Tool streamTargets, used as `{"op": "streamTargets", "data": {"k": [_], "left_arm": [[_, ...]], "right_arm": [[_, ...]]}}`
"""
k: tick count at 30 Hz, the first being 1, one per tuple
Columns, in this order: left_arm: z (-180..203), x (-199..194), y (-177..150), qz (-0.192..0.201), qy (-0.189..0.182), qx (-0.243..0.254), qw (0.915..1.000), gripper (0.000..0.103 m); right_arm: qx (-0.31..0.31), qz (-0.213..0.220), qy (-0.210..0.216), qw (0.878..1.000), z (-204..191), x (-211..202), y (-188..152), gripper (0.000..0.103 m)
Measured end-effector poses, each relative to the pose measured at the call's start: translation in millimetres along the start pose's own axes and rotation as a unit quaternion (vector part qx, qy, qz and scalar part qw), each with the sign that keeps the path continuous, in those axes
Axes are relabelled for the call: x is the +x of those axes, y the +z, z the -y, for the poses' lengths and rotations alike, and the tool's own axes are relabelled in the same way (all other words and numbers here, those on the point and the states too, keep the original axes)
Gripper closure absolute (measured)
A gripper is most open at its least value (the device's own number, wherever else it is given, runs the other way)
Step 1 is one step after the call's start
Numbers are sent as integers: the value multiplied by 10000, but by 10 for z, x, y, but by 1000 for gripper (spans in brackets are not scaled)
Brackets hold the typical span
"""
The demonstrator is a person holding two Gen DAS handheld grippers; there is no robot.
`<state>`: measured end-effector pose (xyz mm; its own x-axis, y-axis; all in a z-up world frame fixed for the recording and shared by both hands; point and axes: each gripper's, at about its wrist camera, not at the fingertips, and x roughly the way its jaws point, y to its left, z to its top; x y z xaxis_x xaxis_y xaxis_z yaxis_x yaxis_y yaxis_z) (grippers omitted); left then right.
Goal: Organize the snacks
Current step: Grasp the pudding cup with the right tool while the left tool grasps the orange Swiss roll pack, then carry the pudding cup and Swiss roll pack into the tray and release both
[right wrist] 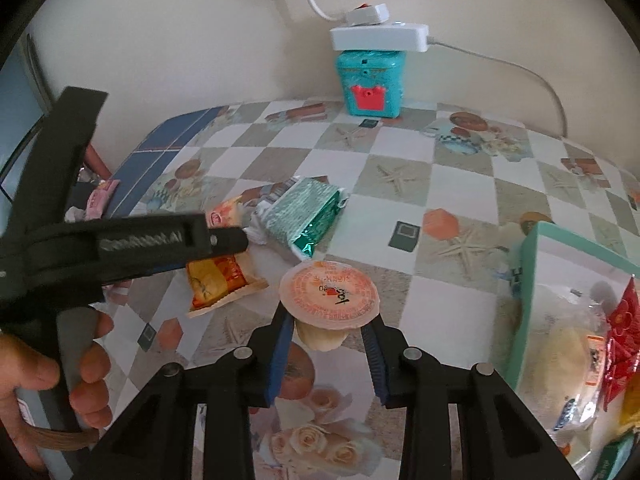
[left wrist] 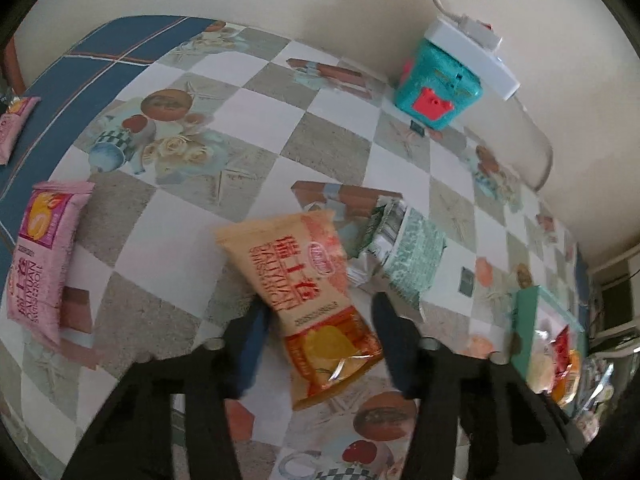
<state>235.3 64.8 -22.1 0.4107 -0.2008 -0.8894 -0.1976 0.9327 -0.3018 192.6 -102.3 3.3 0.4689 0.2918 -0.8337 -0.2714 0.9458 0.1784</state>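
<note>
— Where was the left tool (left wrist: 320, 344) when you looked?
— Tilted steeply down over the checked worktop (left wrist: 256, 112), a hand (right wrist: 60, 368) wrapped round its grey handle at the near left. Its blue-padded fingers (left wrist: 252, 344) stood on either side of an orange snack packet (left wrist: 308, 304) lying flat on the cloth. The jaws stood part-way in; I couldn't tell whether the pads were pressing on the packet.
— And the right tool (right wrist: 328, 336)?
— Also angled downward, nearer the middle. Its jaws were closed on a small jelly cup (right wrist: 329, 300), gripping the pale body just under the round foil lid, with the cup lifted clear of the worktop.
— Where did the other snacks lie?
— A green foil packet (right wrist: 304, 212) lay just beyond the orange one, touching it. Two pink packets (left wrist: 44, 256) sat well off at the left edge. At the right stood a teal-rimmed box (right wrist: 528, 280) with wrapped snacks in it.
— Anything at the far side?
— A teal tin (right wrist: 370, 84) by the wall, with a white power strip (right wrist: 378, 36) lying on top.
</note>
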Motion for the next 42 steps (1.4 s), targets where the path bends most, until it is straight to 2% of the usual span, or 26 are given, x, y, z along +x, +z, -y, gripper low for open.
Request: {"op": "streamTargets", "data": {"k": [3, 6, 17, 25, 33, 42], "left_arm": [[11, -20, -6, 44, 23, 31, 10000, 65], [-5, -94, 0, 147, -3, -11, 9999, 67], [71, -642, 62, 834, 102, 13, 9965, 68], [403, -990, 57, 1223, 34, 320, 9920, 68], [1018, -1114, -27, 1347, -175, 953, 9861, 68], [1735, -1062, -252, 1253, -544, 1749, 9751, 68]], "right_arm": [[42, 60, -5, 10000, 35, -46, -9, 66], [121, 126, -11, 9998, 78, -104, -19, 66], [436, 407, -124, 9981, 245, -418, -57, 66], [835, 640, -348, 9938, 532, -708, -109, 66], [1463, 963, -1096, 9784, 1113, -1160, -201, 66], [2255, 1286, -1904, 9468, 1885, -1702, -395, 66]]}}
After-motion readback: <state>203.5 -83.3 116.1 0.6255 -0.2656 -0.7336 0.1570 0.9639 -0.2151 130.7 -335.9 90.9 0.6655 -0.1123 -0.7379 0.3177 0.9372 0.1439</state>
